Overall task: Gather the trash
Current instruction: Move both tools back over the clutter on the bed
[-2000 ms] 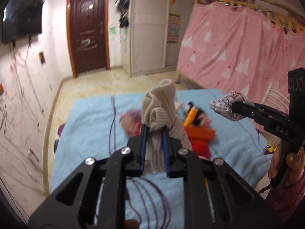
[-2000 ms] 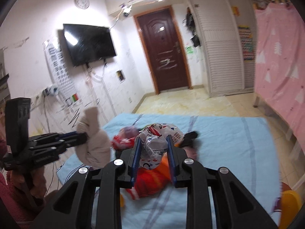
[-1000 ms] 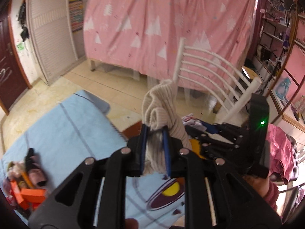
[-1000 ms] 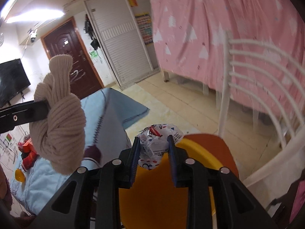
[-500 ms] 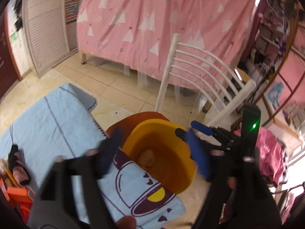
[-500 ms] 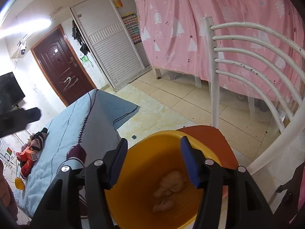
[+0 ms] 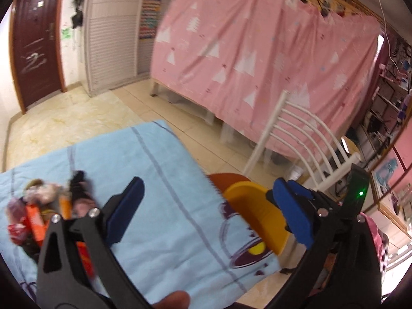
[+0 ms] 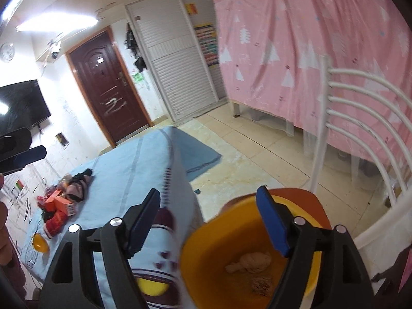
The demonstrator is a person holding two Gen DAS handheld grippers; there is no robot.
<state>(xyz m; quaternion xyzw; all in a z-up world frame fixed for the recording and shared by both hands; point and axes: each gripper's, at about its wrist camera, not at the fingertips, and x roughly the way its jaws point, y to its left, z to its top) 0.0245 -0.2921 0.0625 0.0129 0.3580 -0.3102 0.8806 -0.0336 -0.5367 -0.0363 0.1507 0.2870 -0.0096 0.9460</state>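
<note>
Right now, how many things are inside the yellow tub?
2. A knotted beige cloth lies on the bottom of the yellow tub, and a crumpled wrapper sits just nearer the camera. The gripper may hide more.

No lettering, brand, label or number can be read in either wrist view. A colourful chart (image 8: 208, 44) hangs on the wall beside the louvred wardrobe (image 8: 177, 72), and orange boxes (image 8: 59, 202) lie on the blue bedspread (image 8: 134, 164), but their print is blurred.
</note>
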